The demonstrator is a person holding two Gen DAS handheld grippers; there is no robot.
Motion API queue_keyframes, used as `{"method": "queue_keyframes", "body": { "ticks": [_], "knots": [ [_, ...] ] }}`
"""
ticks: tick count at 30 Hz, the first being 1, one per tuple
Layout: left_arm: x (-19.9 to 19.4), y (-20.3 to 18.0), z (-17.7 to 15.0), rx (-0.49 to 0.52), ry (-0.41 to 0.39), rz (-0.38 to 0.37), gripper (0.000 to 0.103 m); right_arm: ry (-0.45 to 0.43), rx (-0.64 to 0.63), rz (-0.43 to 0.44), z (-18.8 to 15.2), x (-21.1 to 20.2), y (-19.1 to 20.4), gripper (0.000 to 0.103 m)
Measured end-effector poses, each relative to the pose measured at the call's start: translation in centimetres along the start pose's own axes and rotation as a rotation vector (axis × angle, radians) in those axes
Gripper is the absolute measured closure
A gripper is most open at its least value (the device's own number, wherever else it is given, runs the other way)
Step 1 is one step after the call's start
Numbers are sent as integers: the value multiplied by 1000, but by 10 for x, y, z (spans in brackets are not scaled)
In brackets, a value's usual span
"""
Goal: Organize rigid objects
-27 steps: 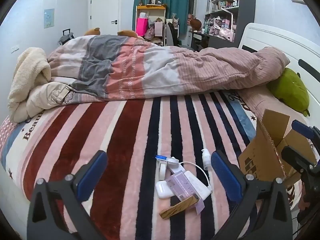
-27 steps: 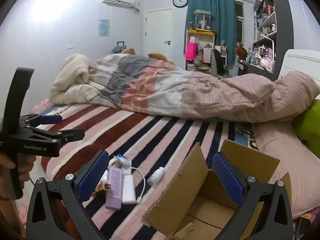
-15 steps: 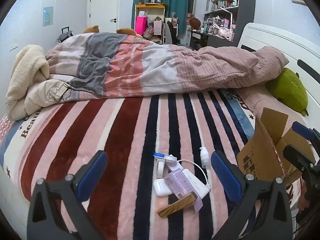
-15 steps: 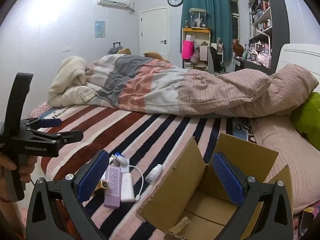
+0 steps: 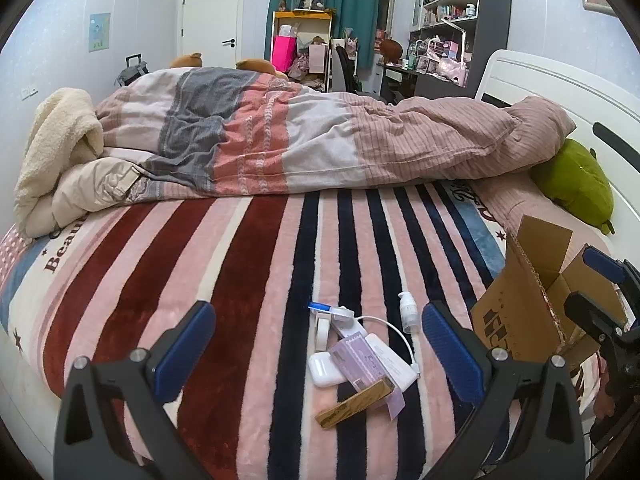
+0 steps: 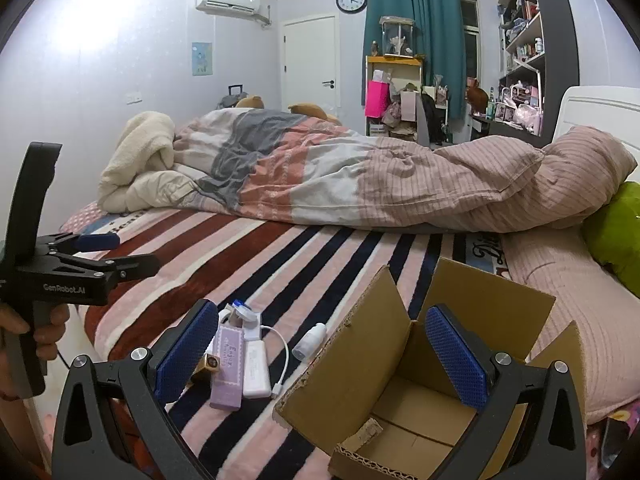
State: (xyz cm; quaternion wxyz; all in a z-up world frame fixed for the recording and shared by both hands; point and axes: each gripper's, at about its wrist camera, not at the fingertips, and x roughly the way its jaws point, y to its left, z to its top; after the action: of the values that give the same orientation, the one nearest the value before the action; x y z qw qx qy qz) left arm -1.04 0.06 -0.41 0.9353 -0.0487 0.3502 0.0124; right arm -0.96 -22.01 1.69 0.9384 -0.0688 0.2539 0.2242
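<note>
A small pile of items lies on the striped blanket: a purple box (image 5: 362, 364) (image 6: 228, 364), a white power bank with cable (image 5: 394, 362) (image 6: 256, 368), a white earbud case (image 5: 326, 368), a gold-brown stick (image 5: 354, 402), a tape roll (image 5: 321, 330), a blue-capped item (image 5: 330, 310) and a small white pump bottle (image 5: 407, 312) (image 6: 310, 342). An open cardboard box (image 6: 416, 392) (image 5: 524, 308) stands to their right. My left gripper (image 5: 318, 350) is open, above the pile. My right gripper (image 6: 318, 352) is open, over the box's left flap.
A rumpled pink and grey duvet (image 5: 320, 140) lies across the far half of the bed. A green plush (image 5: 572, 180) rests by the white headboard. A cream blanket (image 5: 56, 152) is bunched at the far left. Shelves and a desk stand beyond.
Both views have shifted slightly: the pile and the cardboard box now sit a little higher and closer between the fingers. Nothing was taken hold of; both grippers stay open.
</note>
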Motion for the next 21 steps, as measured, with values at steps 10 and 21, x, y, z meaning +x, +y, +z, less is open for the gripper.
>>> {"method": "queue_keyframes", "body": {
  "ticks": [10,21],
  "knots": [
    [-8,3,-3,-1,1,-2,0,-10,-11,-19,-2,-6,-1,0],
    [-16,1,-6,7,-1,-12,0,-17,-21,-47,-2,-13,-1,0]
  ]
}}
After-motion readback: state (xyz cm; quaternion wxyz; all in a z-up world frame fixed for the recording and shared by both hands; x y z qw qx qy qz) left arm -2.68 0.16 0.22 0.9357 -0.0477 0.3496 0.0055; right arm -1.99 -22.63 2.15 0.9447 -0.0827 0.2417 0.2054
